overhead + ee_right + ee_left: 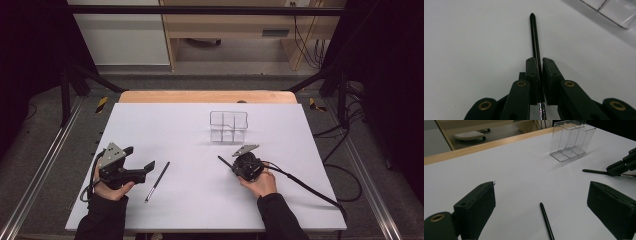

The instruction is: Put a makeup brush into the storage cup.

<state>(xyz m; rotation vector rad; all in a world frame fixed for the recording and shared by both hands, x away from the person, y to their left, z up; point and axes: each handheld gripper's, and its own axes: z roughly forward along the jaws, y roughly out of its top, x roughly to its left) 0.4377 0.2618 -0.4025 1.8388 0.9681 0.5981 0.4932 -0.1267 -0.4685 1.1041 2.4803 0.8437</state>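
My right gripper (233, 165) (539, 61) rests low on the white table (165, 125), shut on a black pen (224, 161) (535, 37) whose tip juts forward past the jaws. A second black pen (157, 181) (546, 221) lies loose on the table just right of my left gripper (140, 158) (541, 187), which is open with nothing between its wide jaws. In the left gripper view the right gripper (621, 166) and its held pen (595, 171) appear at the far right.
A clear plastic organiser with several compartments (228, 126) (571, 141) (614, 12) stands upright beyond the right gripper, toward the table's far edge. A wooden strip (207, 96) borders that far edge. Cables (305, 187) trail from the right gripper.
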